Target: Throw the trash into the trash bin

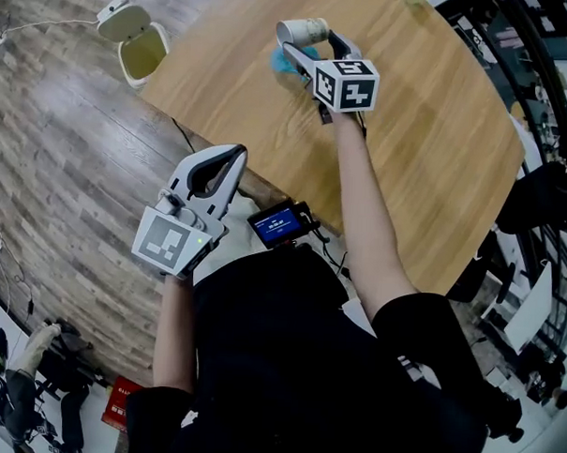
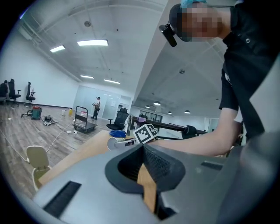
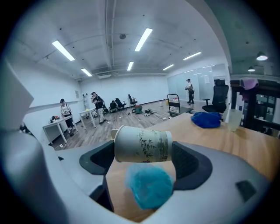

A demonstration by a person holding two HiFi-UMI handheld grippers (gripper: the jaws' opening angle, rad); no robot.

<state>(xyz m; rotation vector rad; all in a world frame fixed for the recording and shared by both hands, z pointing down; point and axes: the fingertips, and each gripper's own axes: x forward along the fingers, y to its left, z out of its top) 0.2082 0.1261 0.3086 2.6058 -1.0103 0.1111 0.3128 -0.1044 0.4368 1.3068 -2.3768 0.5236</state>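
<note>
R gripper [image 3: 143, 157] clamps 1 paper cup [image 3: 142, 144], sideways, bamboo print, nr table [image 1: 409, 132] far edge. 1 blue wad [image 3: 148, 186] just under cup. L gripper [image 1: 235, 155] pinched closed, empty, off near edge. 1 trash bin [image 1: 141, 48], lid up, on floor [image 1: 61, 164] off table's far-left corner.

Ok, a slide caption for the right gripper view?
Right tool holds a paper cup sideways over a blue wad on the wooden table.
</note>
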